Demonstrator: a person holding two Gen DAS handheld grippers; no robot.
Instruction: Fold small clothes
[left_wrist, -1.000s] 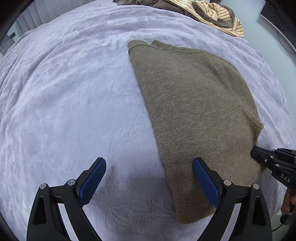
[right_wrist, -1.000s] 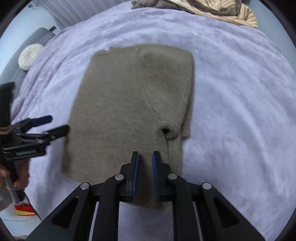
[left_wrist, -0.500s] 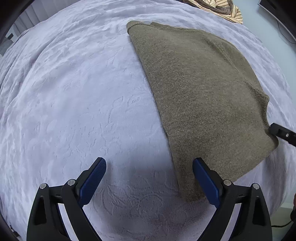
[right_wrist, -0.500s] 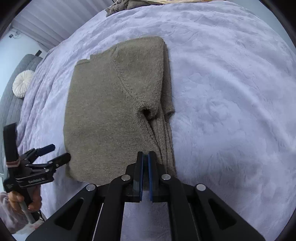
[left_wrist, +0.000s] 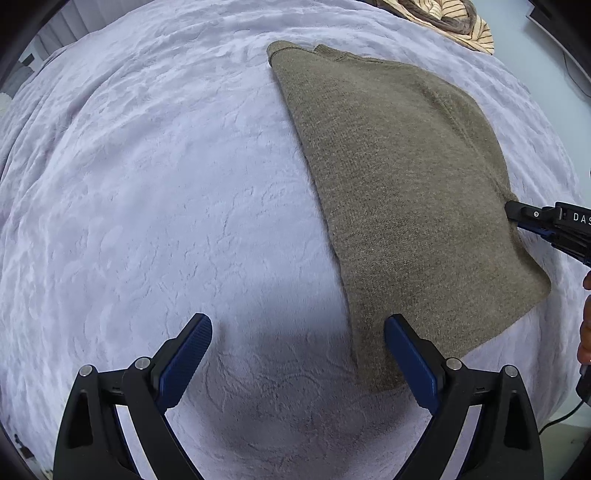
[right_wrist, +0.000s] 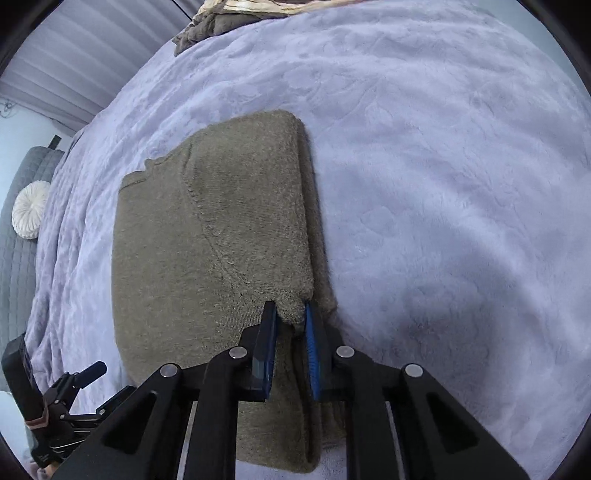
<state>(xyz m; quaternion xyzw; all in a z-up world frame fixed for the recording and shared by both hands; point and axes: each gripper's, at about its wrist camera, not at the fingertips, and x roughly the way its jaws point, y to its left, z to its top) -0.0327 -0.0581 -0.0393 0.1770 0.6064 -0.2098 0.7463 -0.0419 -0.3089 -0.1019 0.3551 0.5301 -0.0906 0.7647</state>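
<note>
1. My left hand-held gripper (left_wrist: 297, 352) hangs spread wide, holding nothing, over the bed (left_wrist: 147, 184).
2. The sweater (left_wrist: 399, 177) lies flat on the bed, partly folded; soft, limp knit, probably best gripped at the edges.
3. My right hand-held gripper (right_wrist: 290, 321) pinches its sleeve cuff (right_wrist: 291, 308).

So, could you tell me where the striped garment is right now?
The striped garment lies at the bed's far edge, beyond the olive sweater, top right in the left wrist view.
</note>
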